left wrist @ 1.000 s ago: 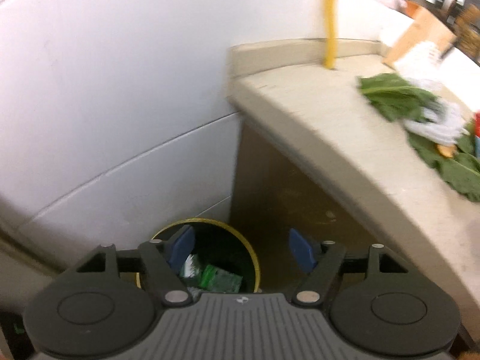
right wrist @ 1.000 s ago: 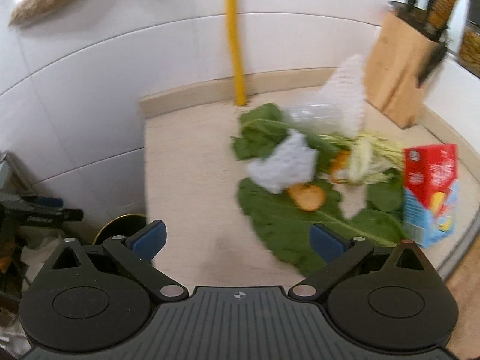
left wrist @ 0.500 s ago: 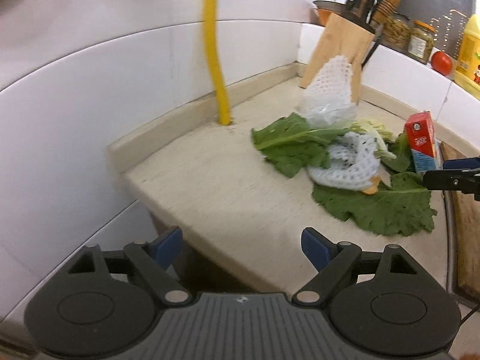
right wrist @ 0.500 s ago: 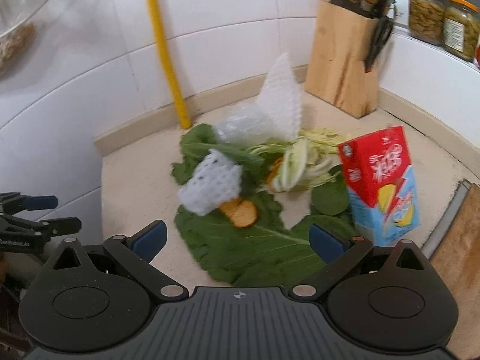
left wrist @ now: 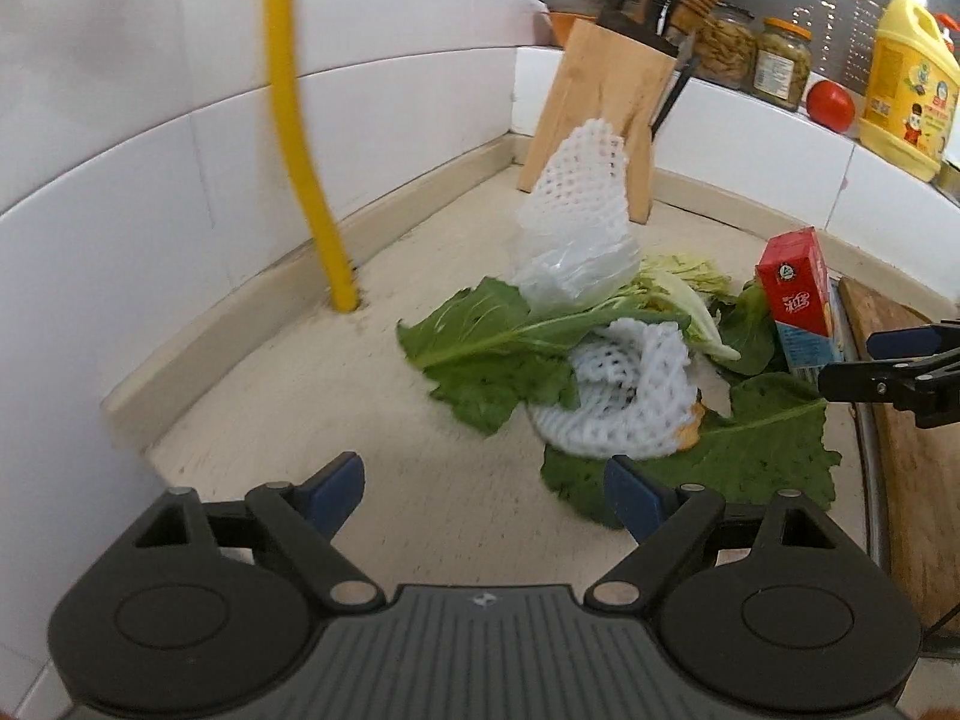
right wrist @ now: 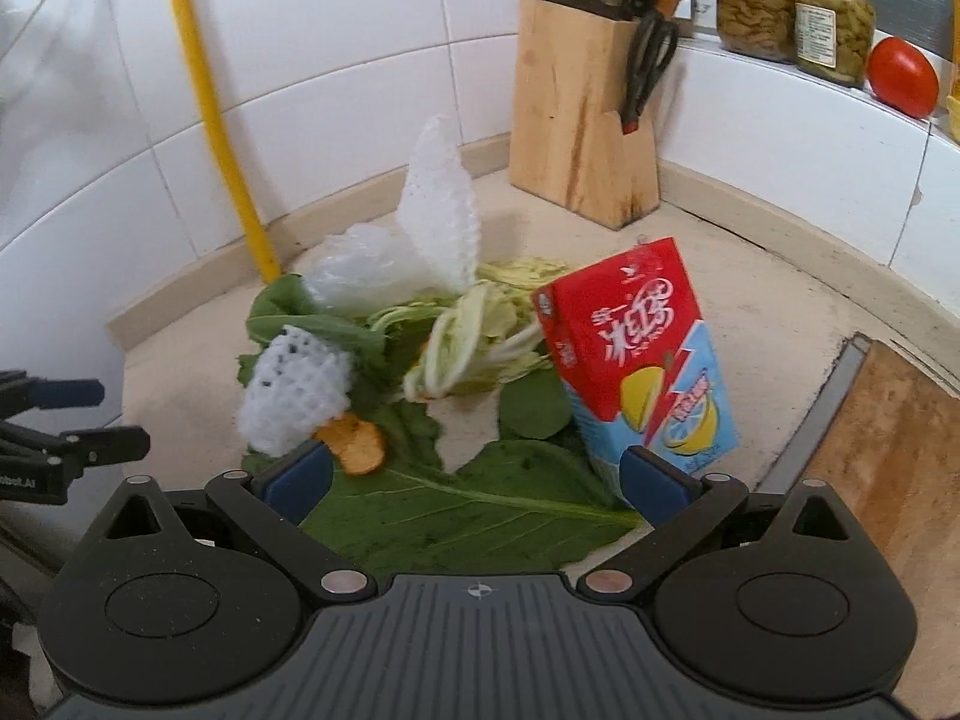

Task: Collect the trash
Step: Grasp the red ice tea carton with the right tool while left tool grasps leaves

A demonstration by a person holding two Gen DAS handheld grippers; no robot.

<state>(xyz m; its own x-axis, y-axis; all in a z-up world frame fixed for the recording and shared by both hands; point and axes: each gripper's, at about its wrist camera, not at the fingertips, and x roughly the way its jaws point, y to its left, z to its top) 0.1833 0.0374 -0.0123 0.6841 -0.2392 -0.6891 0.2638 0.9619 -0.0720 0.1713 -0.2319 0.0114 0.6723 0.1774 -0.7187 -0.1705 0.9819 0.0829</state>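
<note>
Both grippers hang spread and empty — left gripper (left wrist: 483, 489) short of the foam net (left wrist: 624, 402), right gripper (right wrist: 477, 477) just before the juice carton (right wrist: 639, 360) — so best pinch the net's raised edge, leaving the leaves (left wrist: 486, 354) flat on the surface (left wrist: 288, 414).

Left wrist cam sits low at the counter's (left wrist: 288, 420) left edge, looking right. Right cam is closer in, almost over the leaf pile (right wrist: 456, 510). Both catch the knife block (left wrist: 600, 108).

White tiled wall (left wrist: 150, 192), beige countertop (left wrist: 300, 420).
</note>
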